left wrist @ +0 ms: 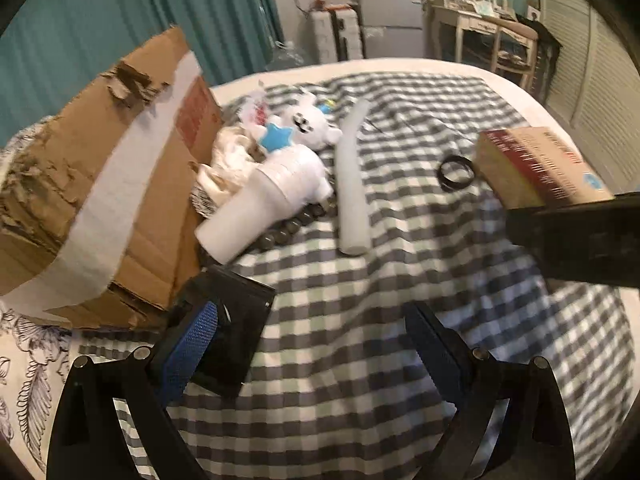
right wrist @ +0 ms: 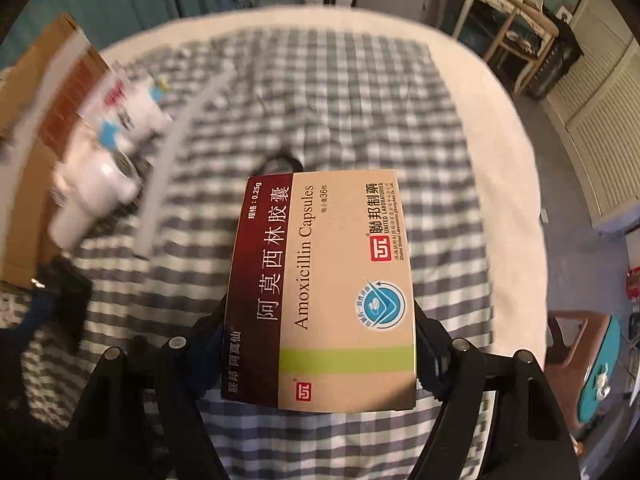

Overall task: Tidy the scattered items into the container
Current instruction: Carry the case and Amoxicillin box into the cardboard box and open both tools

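Observation:
My right gripper (right wrist: pixel 320 336) is shut on a tan and maroon medicine box (right wrist: pixel 328 280), held above the checked cloth; the left wrist view shows the same medicine box (left wrist: pixel 536 168) at the right. My left gripper (left wrist: pixel 312 344) hangs open over the cloth. A flat black item (left wrist: pixel 240 320) stands against the inner side of its left finger; the right pad is clear of it. The torn cardboard box (left wrist: pixel 100 184) stands at the left. Beside it lie a white plush toy (left wrist: pixel 308 120), a white bottle (left wrist: pixel 264 200), a white tube (left wrist: pixel 352 184), dark beads (left wrist: pixel 292 226) and a black ring (left wrist: pixel 456 174).
Everything lies on a bed with a grey checked cloth (left wrist: pixel 400 280) and a white edge (right wrist: pixel 500 160). A crumpled pale cloth (left wrist: pixel 228 160) sits against the cardboard box. Beyond the bed are teal curtains (left wrist: pixel 120 20), a white desk (left wrist: pixel 480 36) and louvred doors (left wrist: pixel 600 92).

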{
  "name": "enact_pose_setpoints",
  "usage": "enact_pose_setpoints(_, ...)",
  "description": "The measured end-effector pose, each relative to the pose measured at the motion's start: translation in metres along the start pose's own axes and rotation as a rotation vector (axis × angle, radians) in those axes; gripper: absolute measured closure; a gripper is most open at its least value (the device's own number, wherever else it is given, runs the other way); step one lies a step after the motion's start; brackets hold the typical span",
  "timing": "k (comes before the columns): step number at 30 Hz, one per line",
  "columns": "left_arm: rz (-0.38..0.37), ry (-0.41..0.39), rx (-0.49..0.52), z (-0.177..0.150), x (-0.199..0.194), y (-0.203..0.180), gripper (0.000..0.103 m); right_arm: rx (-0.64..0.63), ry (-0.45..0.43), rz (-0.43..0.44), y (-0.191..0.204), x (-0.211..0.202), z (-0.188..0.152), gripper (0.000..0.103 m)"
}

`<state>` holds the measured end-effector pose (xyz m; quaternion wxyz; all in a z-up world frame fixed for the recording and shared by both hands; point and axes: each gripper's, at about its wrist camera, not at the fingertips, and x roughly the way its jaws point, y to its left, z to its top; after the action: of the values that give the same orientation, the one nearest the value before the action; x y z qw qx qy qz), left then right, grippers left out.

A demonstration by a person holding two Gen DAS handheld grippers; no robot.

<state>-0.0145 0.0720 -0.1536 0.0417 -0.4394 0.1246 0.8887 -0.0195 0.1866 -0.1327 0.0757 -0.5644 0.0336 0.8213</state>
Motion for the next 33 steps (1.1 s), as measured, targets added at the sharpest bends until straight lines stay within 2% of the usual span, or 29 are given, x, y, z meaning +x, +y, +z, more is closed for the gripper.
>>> enact_pose_setpoints(2,0.052,-0.014,-0.005,-0.002,-0.002,0.001,0.005,0.010,-0.007,0.027,0.001,-0.010,-0.001,0.027)
enact_pose_setpoints(4,0.070,-0.034,0.009,-0.003,-0.009,-0.001,0.005,0.007,-0.012,0.031,0.002,-0.016,-0.004,0.027)
enact_pose_setpoints(8,0.101,-0.126,0.035,-0.003,-0.037,-0.005,0.005,-0.008,-0.037,0.039,0.007,-0.028,-0.008,0.027)
enact_pose_setpoints(10,0.114,-0.140,0.011,-0.003,-0.043,0.000,0.000,-0.010,-0.047,0.046,0.002,-0.027,-0.003,0.027)
enact_pose_setpoints(12,0.108,-0.102,-0.046,-0.003,-0.037,0.012,0.000,-0.008,-0.052,0.051,0.001,-0.032,-0.005,0.027)
enact_pose_setpoints(17,0.113,0.055,-0.170,-0.010,0.004,0.037,0.000,-0.001,-0.052,0.060,-0.004,-0.027,0.001,0.027)
enact_pose_setpoints(20,0.155,0.053,-0.190,-0.005,0.025,0.048,0.000,0.000,-0.050,0.064,-0.004,-0.025,0.002,0.027)
enact_pose_setpoints(23,0.133,0.065,-0.244,-0.005,0.035,0.059,0.010,-0.002,-0.041,0.065,-0.003,-0.023,0.002,0.027)
enact_pose_setpoints(25,0.094,0.109,-0.300,-0.010,0.041,0.066,0.042,-0.003,-0.033,0.067,-0.003,-0.020,0.002,0.027)
enact_pose_setpoints(26,0.068,0.136,-0.307,-0.011,0.044,0.066,0.043,-0.003,-0.028,0.068,-0.003,-0.017,0.003,0.027)
enact_pose_setpoints(28,0.076,0.127,-0.279,-0.010,0.040,0.062,0.046,-0.003,-0.018,0.069,-0.002,-0.013,0.004,0.027)
enact_pose_setpoints(33,0.020,0.155,-0.268,-0.013,0.027,0.052,0.047,-0.002,-0.018,0.080,-0.001,-0.011,0.005,0.027)
